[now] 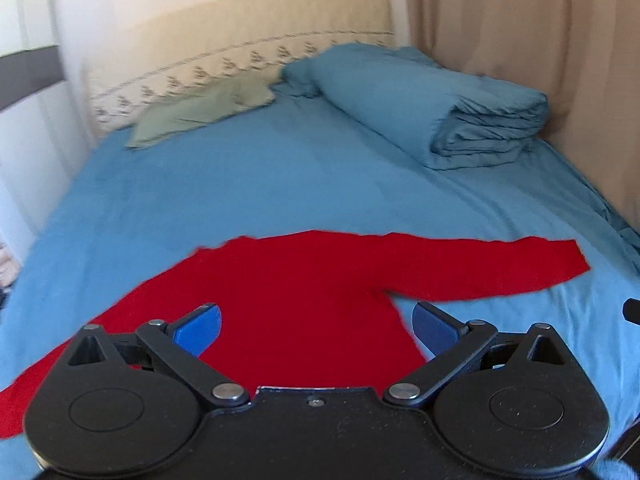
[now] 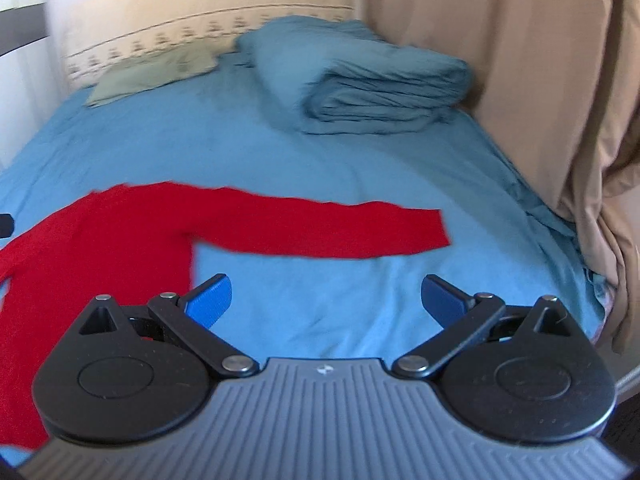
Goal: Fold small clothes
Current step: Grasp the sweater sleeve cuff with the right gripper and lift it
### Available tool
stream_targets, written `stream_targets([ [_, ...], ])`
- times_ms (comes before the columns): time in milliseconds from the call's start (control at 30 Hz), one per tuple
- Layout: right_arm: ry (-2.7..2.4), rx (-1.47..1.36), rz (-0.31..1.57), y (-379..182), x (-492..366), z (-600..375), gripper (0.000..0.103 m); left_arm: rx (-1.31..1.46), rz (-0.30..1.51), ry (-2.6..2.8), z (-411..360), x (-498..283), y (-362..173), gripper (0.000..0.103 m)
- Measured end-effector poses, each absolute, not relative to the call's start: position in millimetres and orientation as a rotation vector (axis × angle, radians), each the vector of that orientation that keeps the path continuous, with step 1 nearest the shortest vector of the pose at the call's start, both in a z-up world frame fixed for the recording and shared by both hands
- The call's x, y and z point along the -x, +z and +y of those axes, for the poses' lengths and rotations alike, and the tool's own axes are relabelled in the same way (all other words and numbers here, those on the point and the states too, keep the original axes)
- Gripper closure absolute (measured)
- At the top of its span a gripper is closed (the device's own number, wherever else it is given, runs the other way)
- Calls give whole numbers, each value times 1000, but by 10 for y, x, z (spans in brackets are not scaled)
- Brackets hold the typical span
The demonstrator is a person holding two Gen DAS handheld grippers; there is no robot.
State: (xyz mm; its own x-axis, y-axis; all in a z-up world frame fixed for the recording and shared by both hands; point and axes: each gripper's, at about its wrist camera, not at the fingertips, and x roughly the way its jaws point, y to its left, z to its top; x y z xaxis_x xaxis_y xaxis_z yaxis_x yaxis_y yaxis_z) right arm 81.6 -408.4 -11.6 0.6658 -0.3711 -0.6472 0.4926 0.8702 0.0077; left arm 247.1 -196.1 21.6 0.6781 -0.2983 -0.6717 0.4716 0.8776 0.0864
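Both grippers, left (image 1: 316,326) and right (image 2: 326,300), hang with jaws spread wide, holding nothing. Red top (image 1: 288,292) lies flat on the bed sheet (image 1: 260,184), sleeves spread, below the left gripper; right sleeve (image 2: 320,228) lies ahead of the right gripper. Risk: a pinch may catch the sheet with the sleeve, dragging both. Folded duvet (image 1: 440,104) farther back. No legible writing or brand seen.

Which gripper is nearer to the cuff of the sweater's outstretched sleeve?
Right. The right gripper hangs open over bare sheet, just short of that sleeve's cuff. The left gripper hangs open over the sweater body, farther from it.
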Motion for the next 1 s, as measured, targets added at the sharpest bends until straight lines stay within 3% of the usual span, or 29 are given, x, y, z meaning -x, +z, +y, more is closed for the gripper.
stream_targets([
  [300,-606,-313,666,-893,-1341,-5311,0,-269,866,-501,-2862,-3605,-647,0],
  [567,-653,-483,672,-1724,-1641,-6045,1,-209,951,-506,-3273,-4146,-1325,0],
  [633,-654,-516,680,-1893,-1690,-6161,14,-230,944,-508,-3373,-4180,-1417,0],
  [867,-657,-591,611,-2251,-1817,-6375,33,-327,930,-521,-3670,-4156,-1697,0],
  [1000,-693,-609,585,-2283,-1884,-6418,65,-342,912,-512,-3762,-4152,-1791,0],
])
